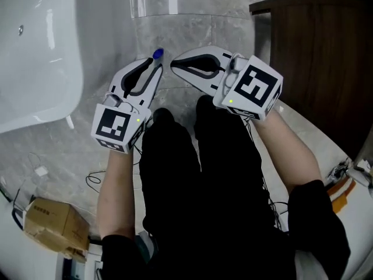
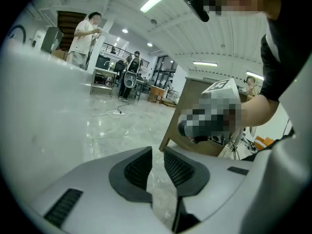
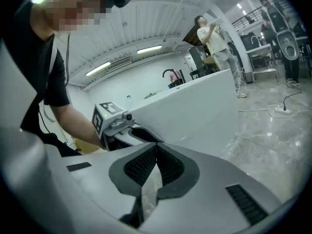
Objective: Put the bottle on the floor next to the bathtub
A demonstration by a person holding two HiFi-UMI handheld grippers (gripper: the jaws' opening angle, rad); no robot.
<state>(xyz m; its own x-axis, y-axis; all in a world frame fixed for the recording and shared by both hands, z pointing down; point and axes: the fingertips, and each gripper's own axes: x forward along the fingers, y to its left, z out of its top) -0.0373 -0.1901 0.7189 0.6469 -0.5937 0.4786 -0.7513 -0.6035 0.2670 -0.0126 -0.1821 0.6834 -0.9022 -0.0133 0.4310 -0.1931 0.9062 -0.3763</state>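
In the head view a small blue round cap (image 1: 158, 54) shows just past the tips of my left gripper (image 1: 155, 66); the rest of that thing is hidden and I cannot tell if it is the bottle. No bottle shows in either gripper view. My left gripper (image 2: 157, 154) has a narrow gap between its pads, with only floor behind it. My right gripper (image 1: 174, 65) hangs close beside the left; in its own view its tips (image 3: 156, 147) touch, with nothing held. The white bathtub (image 1: 35, 51) fills the left.
The bathtub's wall (image 3: 195, 111) rises just behind both grippers over grey marble floor (image 1: 175, 28). A dark wooden cabinet (image 1: 320, 57) stands at the right, a cardboard box (image 1: 52, 223) and a thin cable (image 1: 96, 179) lie near my feet. People stand far off in the room (image 2: 85, 33).
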